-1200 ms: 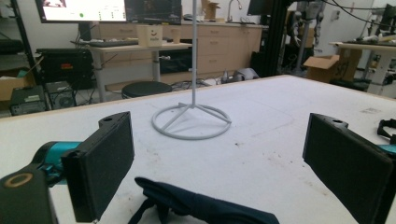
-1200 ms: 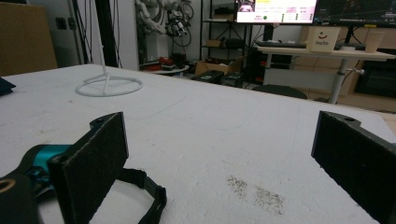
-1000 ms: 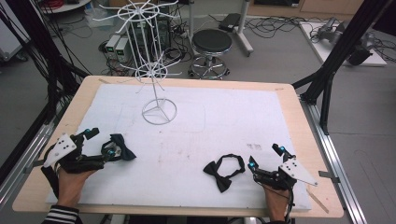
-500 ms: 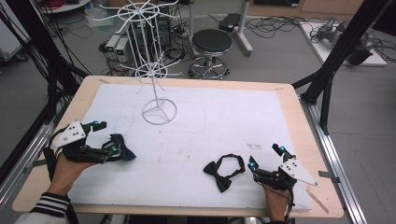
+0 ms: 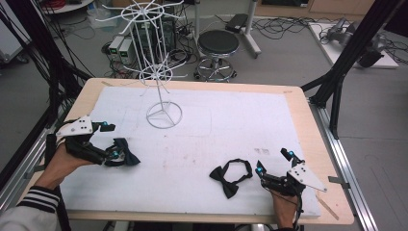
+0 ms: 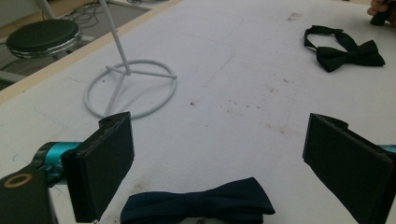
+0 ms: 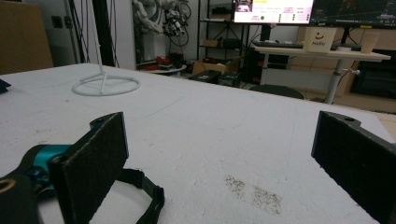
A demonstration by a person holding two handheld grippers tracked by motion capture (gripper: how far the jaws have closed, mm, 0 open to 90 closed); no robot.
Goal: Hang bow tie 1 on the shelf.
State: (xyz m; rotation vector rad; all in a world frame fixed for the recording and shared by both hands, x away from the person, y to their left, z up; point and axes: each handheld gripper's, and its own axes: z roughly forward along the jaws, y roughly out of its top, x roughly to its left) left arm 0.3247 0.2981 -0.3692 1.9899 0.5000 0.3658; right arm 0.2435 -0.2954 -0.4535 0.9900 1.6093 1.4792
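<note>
Navy bow tie (image 6: 198, 204) lies at the near left, between the spread jaws of the left gripper (image 5: 109, 140), ready for pinching. Right gripper (image 5: 273, 168) rests open beside the black bow tie (image 5: 230, 175); white rack (image 5: 162, 114) waits beyond.

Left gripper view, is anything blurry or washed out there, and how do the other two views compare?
Left gripper view: the white mat looks bright and flat, the dark bow tie between the open jaws soft but readable. Right gripper view: the near jaws are sharp enough, the monitors behind glow brightly, their text unreadable. High view: even light, faint shadows, slightly grainy; the wire stand stays clear.
</note>
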